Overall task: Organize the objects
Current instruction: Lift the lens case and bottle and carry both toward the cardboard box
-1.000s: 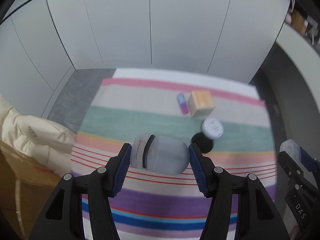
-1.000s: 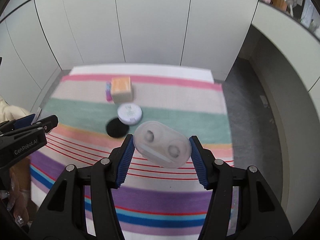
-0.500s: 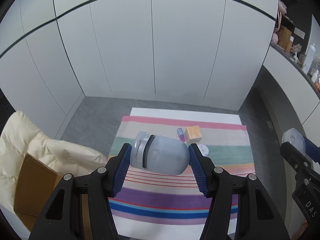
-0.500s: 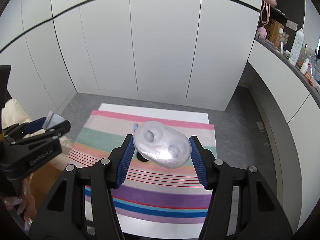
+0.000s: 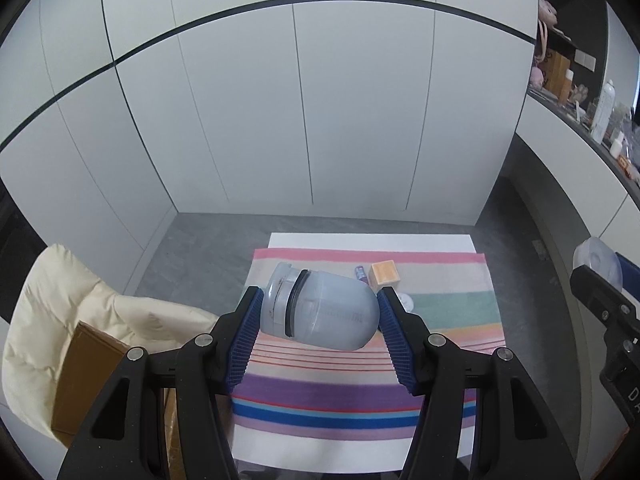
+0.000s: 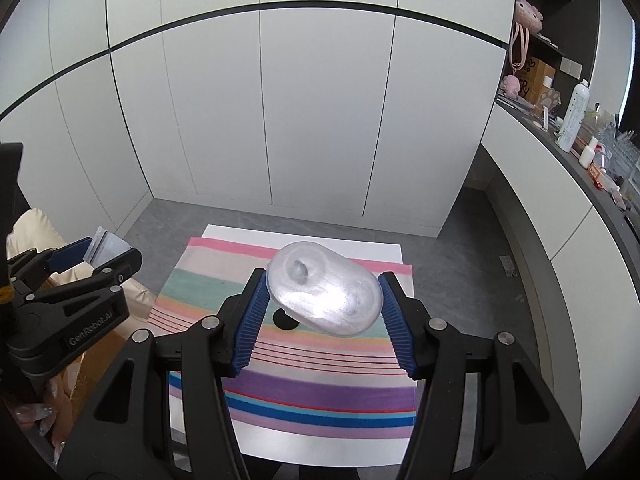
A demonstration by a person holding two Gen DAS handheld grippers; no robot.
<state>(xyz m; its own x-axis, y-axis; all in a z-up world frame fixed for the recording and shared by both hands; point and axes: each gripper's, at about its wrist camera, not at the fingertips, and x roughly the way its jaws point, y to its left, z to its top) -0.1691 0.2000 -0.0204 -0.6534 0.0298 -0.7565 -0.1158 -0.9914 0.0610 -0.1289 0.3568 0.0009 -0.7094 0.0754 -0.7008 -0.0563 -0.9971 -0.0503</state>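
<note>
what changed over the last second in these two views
Both grippers rose well above the striped cloth, which shrank in both views. Unchanged: left gripper clamps the grey capsule-shaped container, right gripper the clear oval case; orange box stays put.

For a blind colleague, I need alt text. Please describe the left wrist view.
The left claw grips a frosted grey container, lying sideways between its blue pads, high above a striped cloth. On the cloth lie an orange box and a small purple item. A cream jacket lies at left.
</note>
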